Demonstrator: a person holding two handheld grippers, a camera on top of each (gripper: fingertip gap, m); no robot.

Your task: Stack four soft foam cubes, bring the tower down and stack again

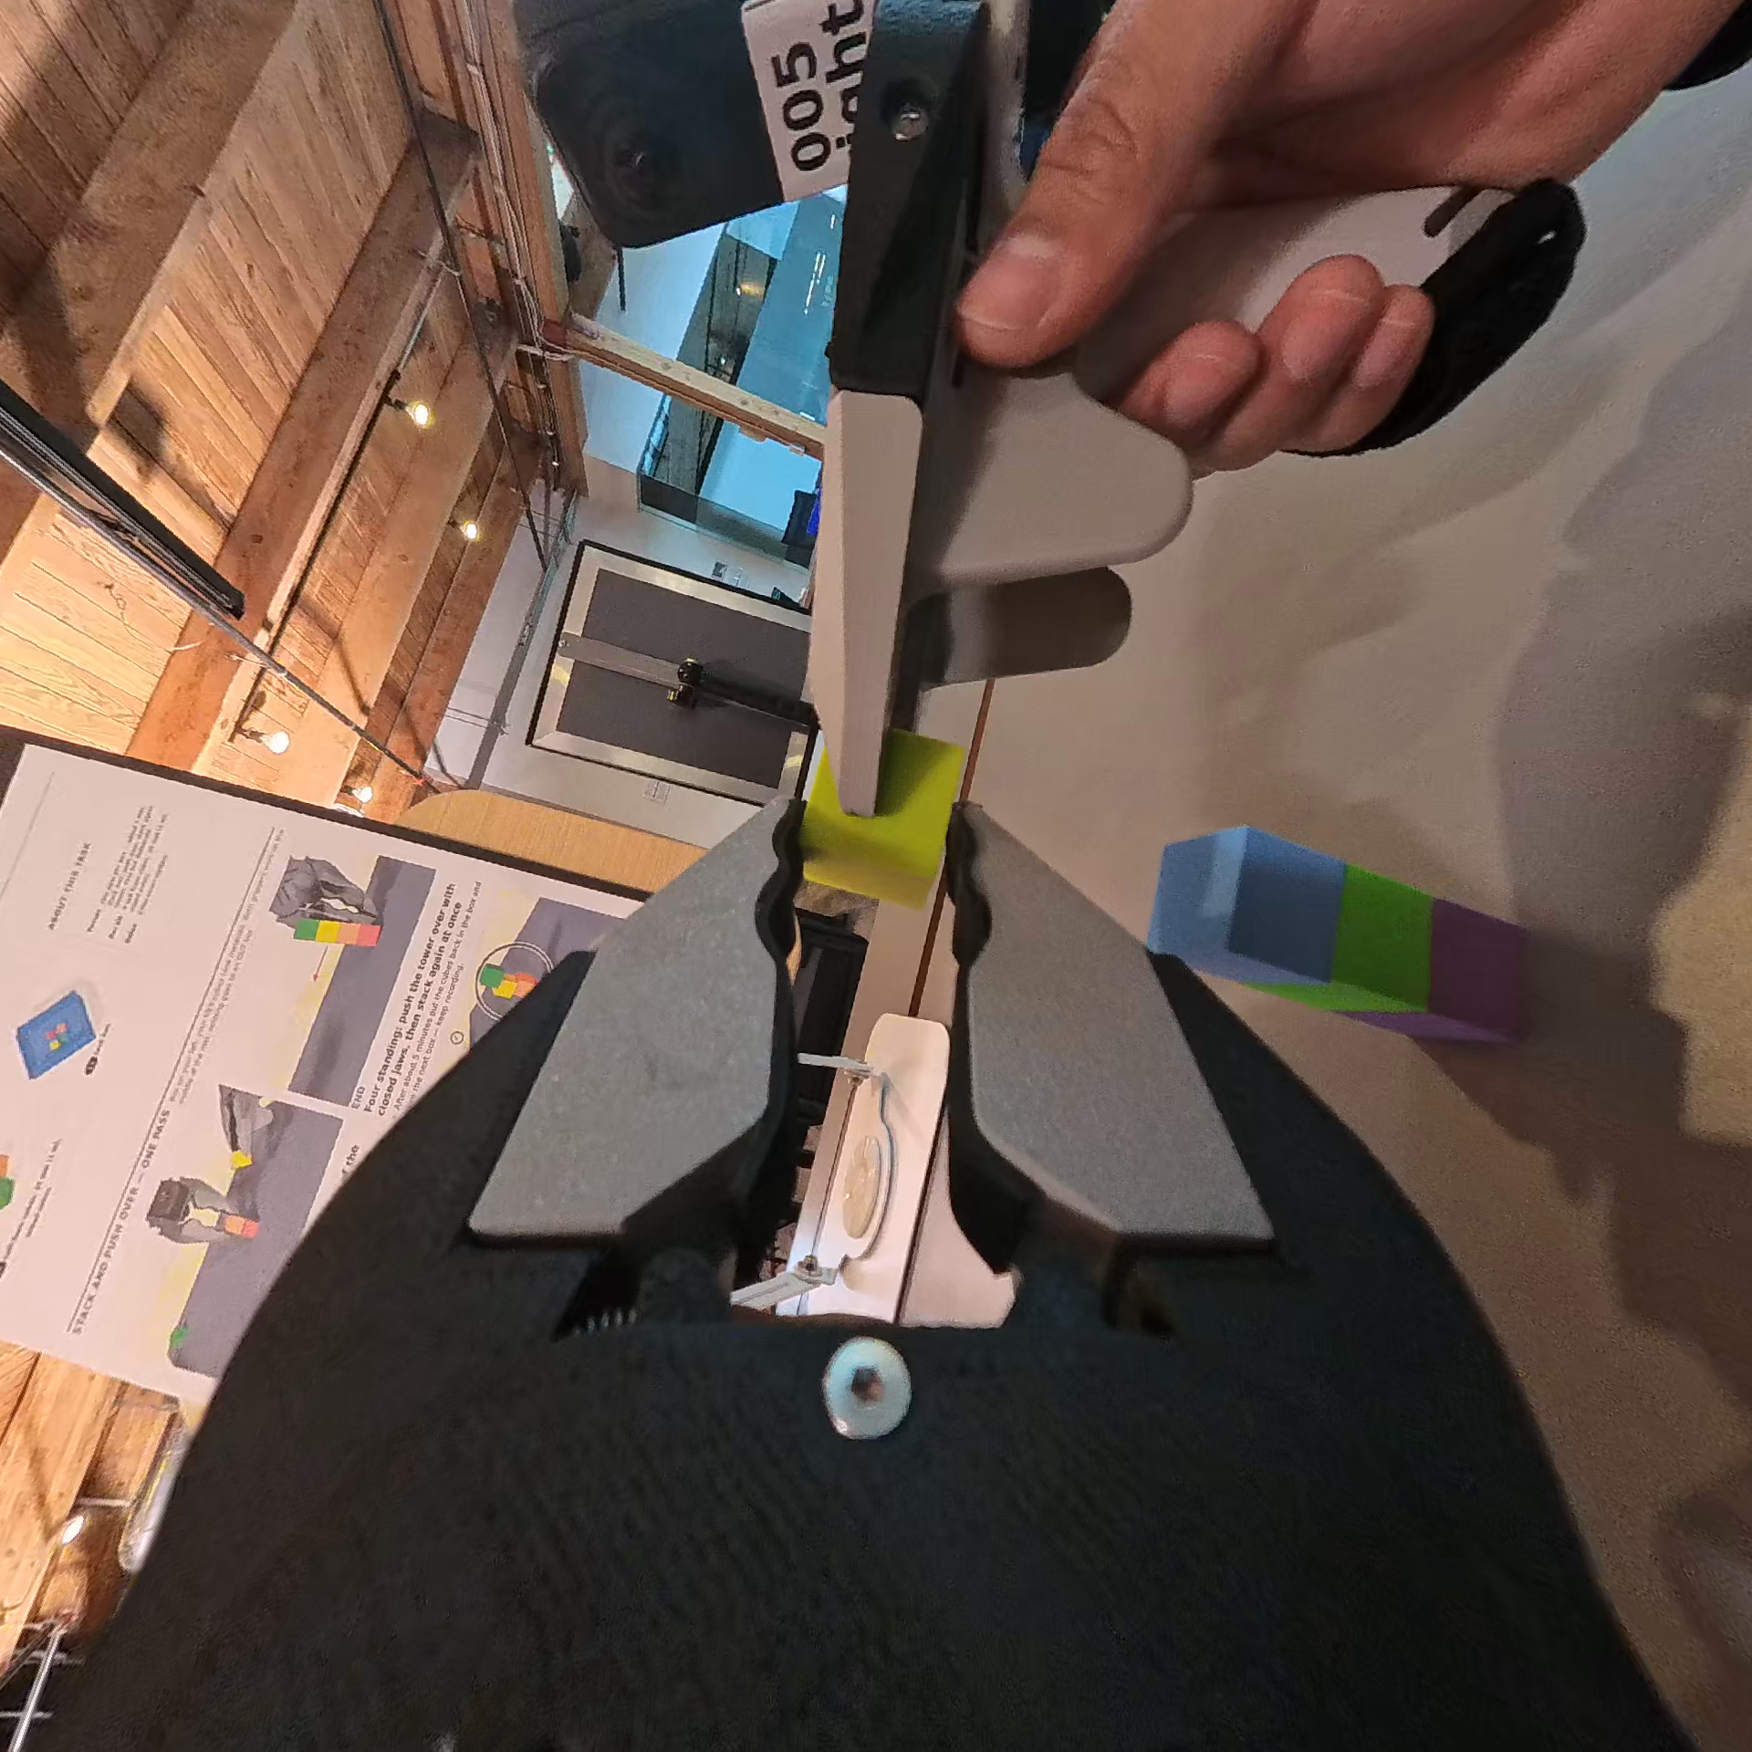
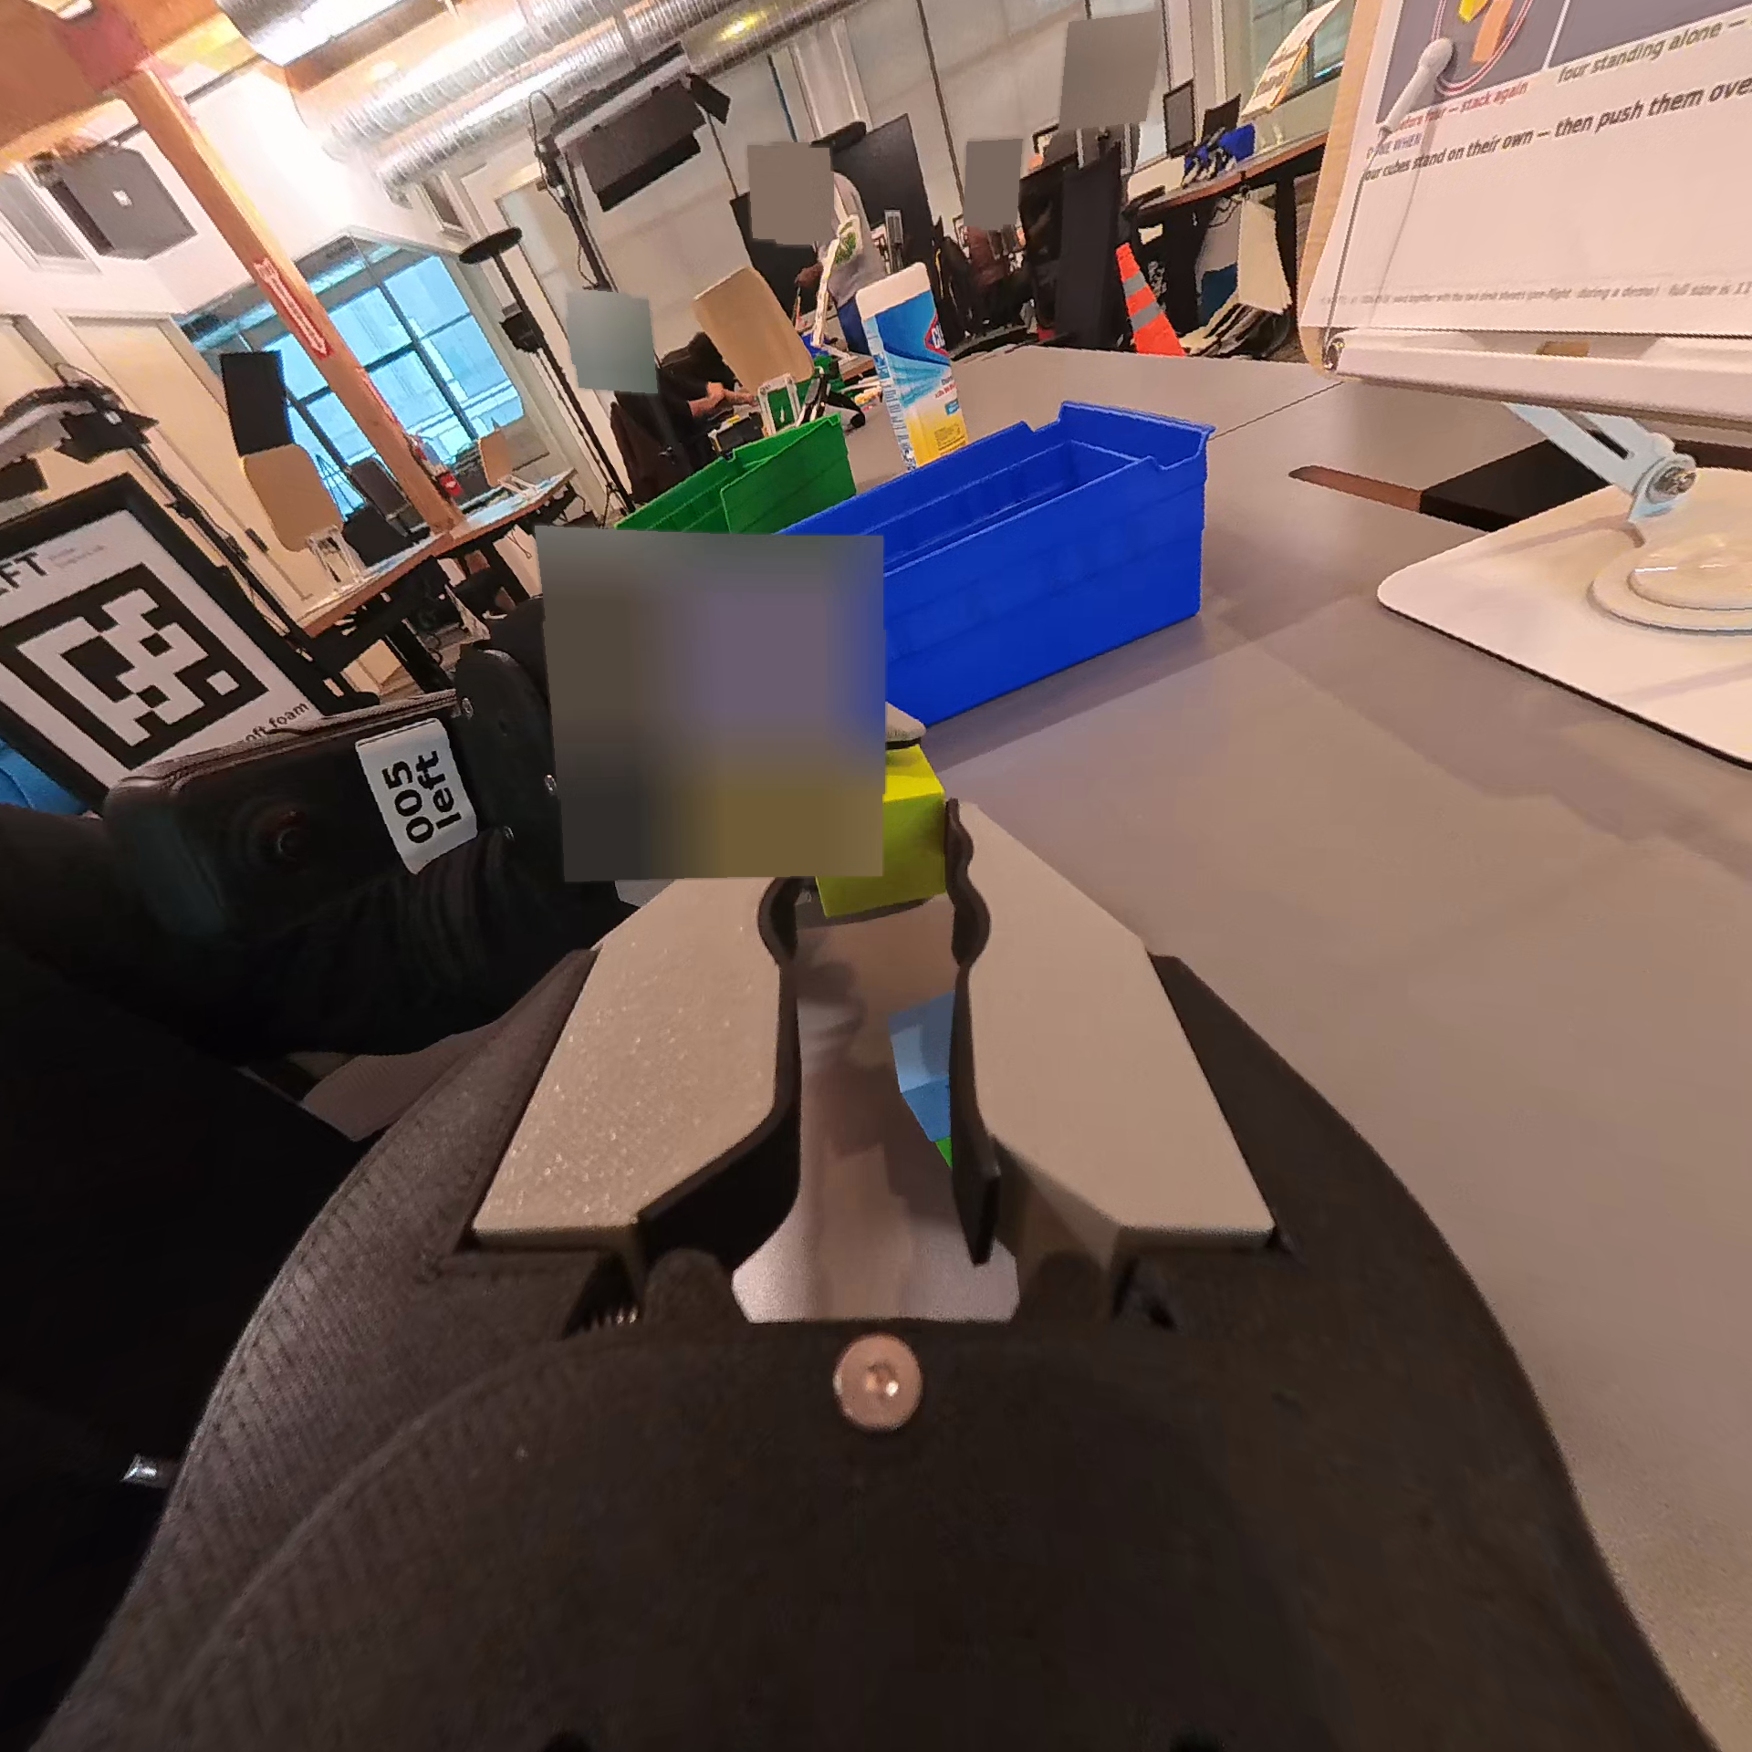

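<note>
Both grippers' fingers (image 1: 858, 758) partly hide the yellow-green cube (image 1: 877, 844).

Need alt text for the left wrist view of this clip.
A yellow-green foam cube sits between the left tongs, while a finger of the right tongs, held by a hand, also touches it. Beside them on the grey table stands a tower of blue, green and purple cubes.
</note>
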